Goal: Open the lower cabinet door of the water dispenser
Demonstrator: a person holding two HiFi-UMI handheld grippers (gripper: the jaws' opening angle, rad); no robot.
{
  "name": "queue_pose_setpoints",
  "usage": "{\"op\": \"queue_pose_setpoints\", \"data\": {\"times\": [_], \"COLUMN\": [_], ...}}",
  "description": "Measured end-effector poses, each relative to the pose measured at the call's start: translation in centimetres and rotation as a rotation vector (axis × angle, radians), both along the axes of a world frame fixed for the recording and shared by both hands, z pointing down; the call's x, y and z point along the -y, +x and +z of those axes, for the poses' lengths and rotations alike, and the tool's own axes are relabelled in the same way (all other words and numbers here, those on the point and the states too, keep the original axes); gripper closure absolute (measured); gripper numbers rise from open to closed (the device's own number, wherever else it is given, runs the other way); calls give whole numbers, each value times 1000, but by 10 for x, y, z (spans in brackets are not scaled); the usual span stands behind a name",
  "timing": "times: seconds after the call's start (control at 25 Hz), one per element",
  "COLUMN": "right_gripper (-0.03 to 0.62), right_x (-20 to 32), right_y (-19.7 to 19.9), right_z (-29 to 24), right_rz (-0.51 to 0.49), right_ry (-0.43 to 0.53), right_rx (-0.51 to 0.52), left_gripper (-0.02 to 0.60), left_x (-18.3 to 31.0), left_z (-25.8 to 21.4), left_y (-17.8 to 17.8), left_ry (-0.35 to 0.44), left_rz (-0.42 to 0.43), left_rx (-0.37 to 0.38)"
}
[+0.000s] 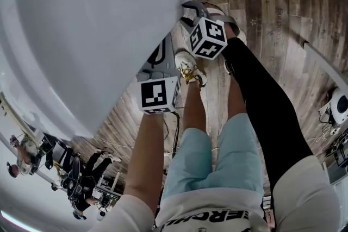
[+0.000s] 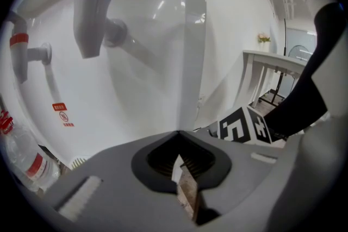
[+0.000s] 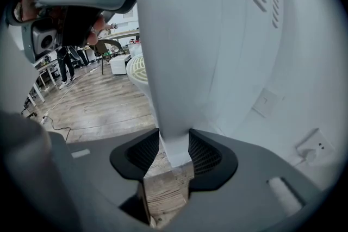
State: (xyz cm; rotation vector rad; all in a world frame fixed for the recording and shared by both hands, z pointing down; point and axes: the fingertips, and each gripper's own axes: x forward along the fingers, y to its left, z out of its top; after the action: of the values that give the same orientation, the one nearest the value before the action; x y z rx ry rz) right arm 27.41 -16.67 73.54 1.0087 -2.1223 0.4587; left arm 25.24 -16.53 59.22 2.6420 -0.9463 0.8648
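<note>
The left gripper (image 2: 181, 167) and right gripper (image 3: 173, 163) are each nearly closed, pinching the door (image 3: 174, 89) edge between their fingers (image 3: 205, 156). It is likely stiff, light and slick, so seat its free edge deep.

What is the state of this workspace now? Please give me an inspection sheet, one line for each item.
Surface: wooden floor, plank boards.
Job's things: white water dispenser with blue-capped tap and red-capped tap; thin white panel, probably its lower door seen edge-on.
Clutter: plastic bottle with a red label, low beside the dispenser.
Grippers: left hand-held gripper shut on the thin white panel; right hand-held gripper shut on a white edge of the dispenser, door or body I cannot tell.
Cables: thin cable on the floor by the person's legs.
Surroundings: wall socket near the dispenser; people standing further off.
</note>
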Motion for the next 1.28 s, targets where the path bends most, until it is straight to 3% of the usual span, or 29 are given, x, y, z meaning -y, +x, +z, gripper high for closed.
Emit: {"op": "queue_pose_setpoints", "data": {"times": [0.92, 1.28], "right_gripper": [427, 425], "right_x": [-3, -7], "right_y": [1, -3], "right_z": [1, 2], "right_rz": [60, 35], "right_ry": [-43, -60], "right_rx": [29, 29], "left_gripper": [525, 525], "left_x": [5, 13], "left_z": [-6, -7], "left_y": [-1, -7], "left_ry": [16, 27], "left_rz": [-23, -29], "left_rx": [-23, -20]}}
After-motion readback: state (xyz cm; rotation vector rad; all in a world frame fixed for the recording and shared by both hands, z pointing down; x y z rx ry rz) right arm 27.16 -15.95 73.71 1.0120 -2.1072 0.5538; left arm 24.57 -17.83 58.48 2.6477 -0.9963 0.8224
